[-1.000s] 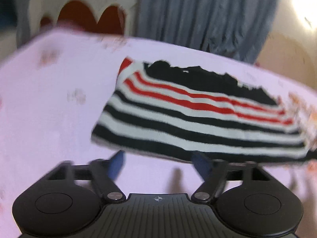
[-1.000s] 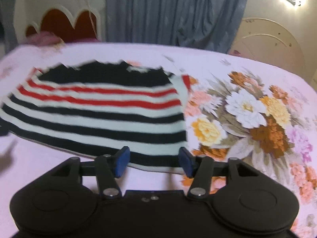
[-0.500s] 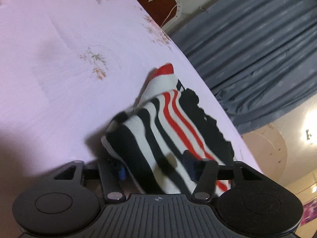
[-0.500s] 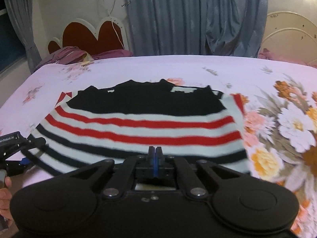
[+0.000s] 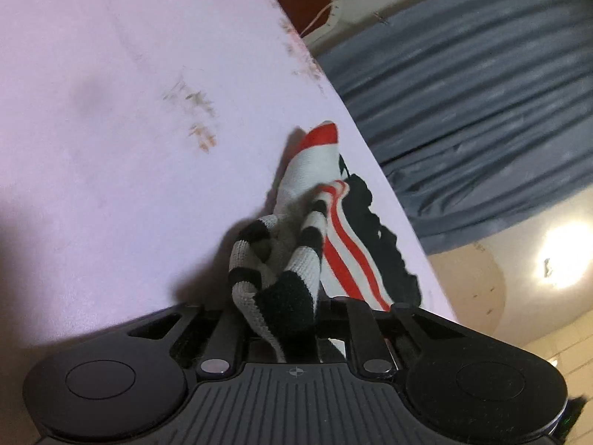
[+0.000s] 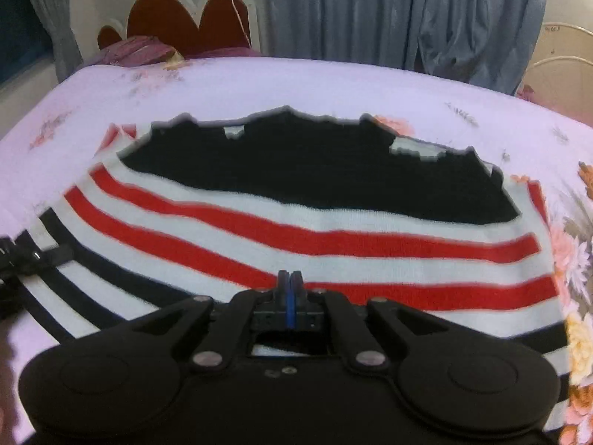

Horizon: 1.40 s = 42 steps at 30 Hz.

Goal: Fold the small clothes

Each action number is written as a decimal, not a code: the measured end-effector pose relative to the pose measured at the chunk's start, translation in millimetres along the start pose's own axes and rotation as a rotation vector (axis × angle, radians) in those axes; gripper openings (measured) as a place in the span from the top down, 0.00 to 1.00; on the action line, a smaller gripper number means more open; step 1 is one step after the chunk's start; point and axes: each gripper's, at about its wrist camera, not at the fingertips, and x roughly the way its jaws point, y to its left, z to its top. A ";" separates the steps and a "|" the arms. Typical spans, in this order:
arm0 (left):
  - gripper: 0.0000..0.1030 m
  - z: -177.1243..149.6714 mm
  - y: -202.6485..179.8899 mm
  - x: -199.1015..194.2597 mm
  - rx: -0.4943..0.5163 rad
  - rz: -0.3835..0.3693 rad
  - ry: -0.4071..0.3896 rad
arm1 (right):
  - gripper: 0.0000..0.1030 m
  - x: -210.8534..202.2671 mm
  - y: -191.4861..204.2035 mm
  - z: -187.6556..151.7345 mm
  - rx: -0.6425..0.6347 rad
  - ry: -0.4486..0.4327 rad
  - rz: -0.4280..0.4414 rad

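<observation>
A knit sweater (image 6: 333, 230) with black, white and red stripes lies spread on the pink bed sheet (image 6: 296, 85). In the left wrist view its near corner (image 5: 281, 289) is bunched up and lifted between the fingers of my left gripper (image 5: 281, 307), whose jaws are closing on the fabric; cloth hides the pads. The left gripper (image 6: 44, 256) also shows at the sweater's left edge in the right wrist view. My right gripper (image 6: 290, 285) is shut, blue pads together, above the sweater's near red stripe. No fabric shows between its pads.
A red heart-shaped headboard (image 6: 178, 26) and a purple cloth bundle (image 6: 137, 50) sit at the bed's far end. Grey curtains (image 6: 370, 11) hang behind. The sheet's large floral print (image 6: 578, 259) lies right of the sweater. Bare sheet (image 5: 111, 129) stretches to its left.
My left gripper rolled, dropped to the sweater's corner and closed on it, bunching it up. My right gripper went from open at the hem to shut and moved forward over the sweater.
</observation>
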 end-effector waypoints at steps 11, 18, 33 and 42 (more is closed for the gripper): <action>0.87 1.1 -19.1 -16.1 0.044 0.054 -0.029 | 1.00 2.7 -1.3 5.9 -0.014 0.030 0.011; 0.87 -3.5 -94.0 -38.1 0.219 0.012 -0.060 | 0.96 -4.7 -26.8 9.1 0.083 0.020 0.106; 0.74 -166.1 -286.7 78.4 0.841 0.199 0.305 | 0.90 -84.5 -227.7 -21.0 0.549 -0.143 0.170; 0.40 -118.0 -288.9 -13.7 0.799 0.033 0.173 | 0.51 -81.4 -248.4 -25.0 0.614 -0.120 0.351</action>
